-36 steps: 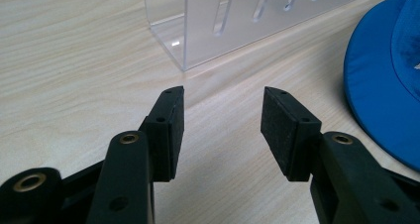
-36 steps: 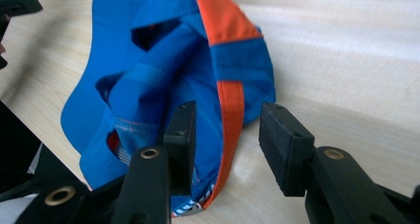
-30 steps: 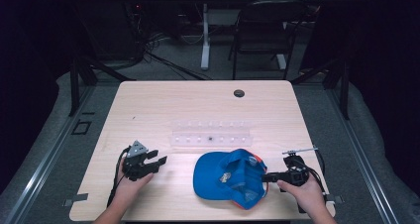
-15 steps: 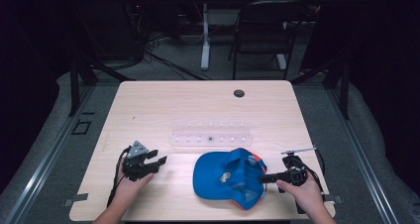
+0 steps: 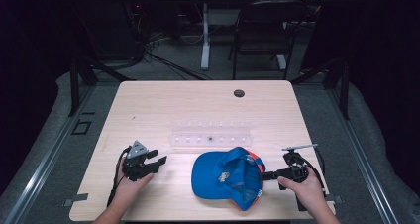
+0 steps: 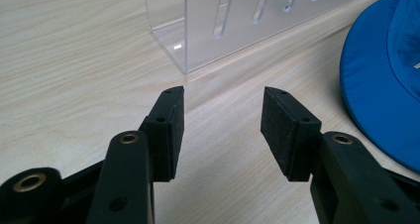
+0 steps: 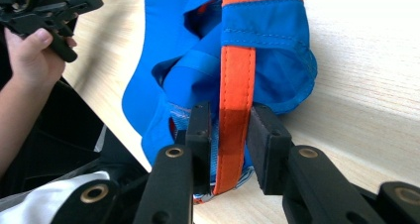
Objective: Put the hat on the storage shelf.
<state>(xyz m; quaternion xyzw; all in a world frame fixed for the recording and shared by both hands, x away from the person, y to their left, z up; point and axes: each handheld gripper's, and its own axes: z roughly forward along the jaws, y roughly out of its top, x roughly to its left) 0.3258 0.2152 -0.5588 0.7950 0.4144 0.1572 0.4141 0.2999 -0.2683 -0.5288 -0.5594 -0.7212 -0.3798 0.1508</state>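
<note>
Right gripper [image 7: 229, 135] pinching orange strap [image 7: 236, 85] of blue cap [image 5: 225, 177], cap lying at near table edge [image 5: 198, 97]. Left gripper [image 6: 222, 122] gaping, holding nothing. Risk: thin strap slipping free, cap sliding off edge.

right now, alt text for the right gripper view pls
The right hand-held gripper has its black jaws closed on the orange strap of a blue fabric cap lying on a light wooden table.
</note>
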